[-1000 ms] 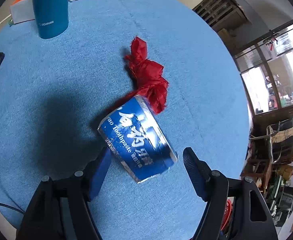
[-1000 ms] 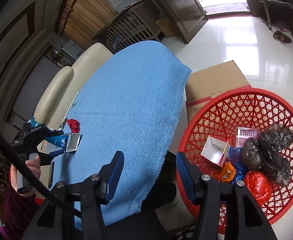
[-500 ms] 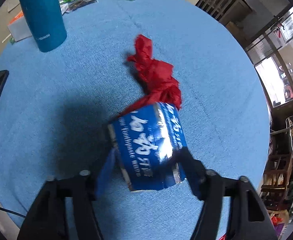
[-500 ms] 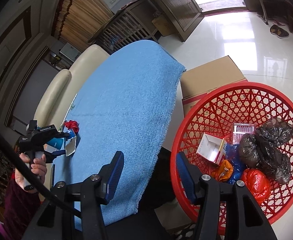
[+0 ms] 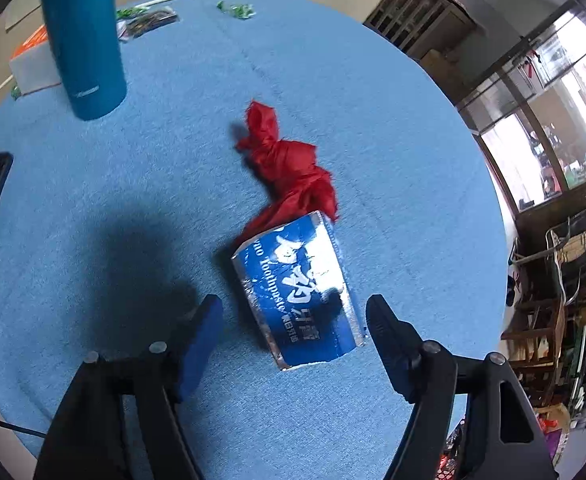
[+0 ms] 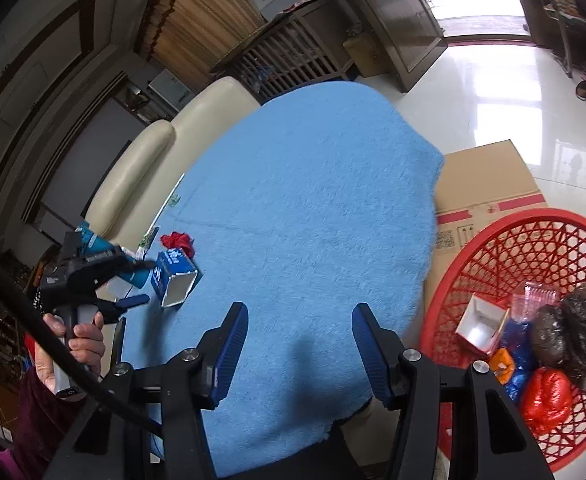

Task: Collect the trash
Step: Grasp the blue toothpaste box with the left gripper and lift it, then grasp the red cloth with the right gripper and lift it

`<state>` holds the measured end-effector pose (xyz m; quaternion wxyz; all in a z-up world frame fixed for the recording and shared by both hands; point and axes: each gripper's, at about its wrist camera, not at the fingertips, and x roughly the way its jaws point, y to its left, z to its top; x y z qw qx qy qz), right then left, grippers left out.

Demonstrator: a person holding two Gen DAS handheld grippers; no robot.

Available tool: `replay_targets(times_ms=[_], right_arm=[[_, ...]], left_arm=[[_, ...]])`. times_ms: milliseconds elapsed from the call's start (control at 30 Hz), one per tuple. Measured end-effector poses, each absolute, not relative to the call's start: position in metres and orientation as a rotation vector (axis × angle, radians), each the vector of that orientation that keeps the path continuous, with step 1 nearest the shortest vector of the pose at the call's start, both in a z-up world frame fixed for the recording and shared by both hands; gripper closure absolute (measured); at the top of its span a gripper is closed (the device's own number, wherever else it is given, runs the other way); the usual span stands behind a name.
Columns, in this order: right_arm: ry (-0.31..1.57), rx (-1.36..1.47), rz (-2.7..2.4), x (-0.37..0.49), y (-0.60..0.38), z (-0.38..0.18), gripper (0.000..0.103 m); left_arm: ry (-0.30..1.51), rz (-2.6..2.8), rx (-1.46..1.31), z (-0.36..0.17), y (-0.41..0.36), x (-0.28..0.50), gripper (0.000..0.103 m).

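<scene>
Since half a second ago the left hand-held gripper (image 5: 293,316) has let go; its jaws are opening astride the toothpaste box (image 5: 297,292), touching neither side. The box lies on the worktop (image 5: 373,120), its far end against the red bag (image 5: 293,168). A shallow re-grip could squash or slip off the hollow carton; the right hand-held gripper (image 6: 299,340) hangs released, holding nothing.

A home's living room is showing here: a cream sofa (image 6: 141,168), wooden doors (image 6: 397,20), glossy tiled floor (image 6: 505,92), cloth-covered surface (image 6: 313,208).

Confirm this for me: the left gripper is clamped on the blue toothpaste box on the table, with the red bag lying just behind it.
Not clamped. In the left wrist view the left gripper has its jaws opening, and both pads stand clear of the toothpaste box, which lies on the blue tablecloth between them. The red bag does lie just behind the box.
</scene>
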<state>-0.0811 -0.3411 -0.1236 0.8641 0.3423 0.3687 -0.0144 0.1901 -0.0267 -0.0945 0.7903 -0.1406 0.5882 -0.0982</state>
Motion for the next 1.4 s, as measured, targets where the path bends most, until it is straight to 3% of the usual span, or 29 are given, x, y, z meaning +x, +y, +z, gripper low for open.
replay_targets(times_ms=[467,600,967,1400], right_arm=[[0.774,0.801,-0.071,-0.106,-0.369,-0.143,0.044],[0.770,0.821,-0.083,-0.111,-0.377,-0.146,0.044],[0.781,0.756,-0.019,-0.078,-0.359,-0.124,0.044],[0.871,0.528,0.227,0.078,-0.237,-0.096,0.044]], left_arm=[[1.301,-0.136,-0.021,-0.116,-0.119,0.200,0.028],[1.288,-0.152,-0.027,-0.128,-0.122,0.197,0.034],[1.271,-0.207,0.020,-0.115,-0.046,0.160,0.040],[1.266,-0.246,0.010,-0.124,0.008,0.148,0.042]])
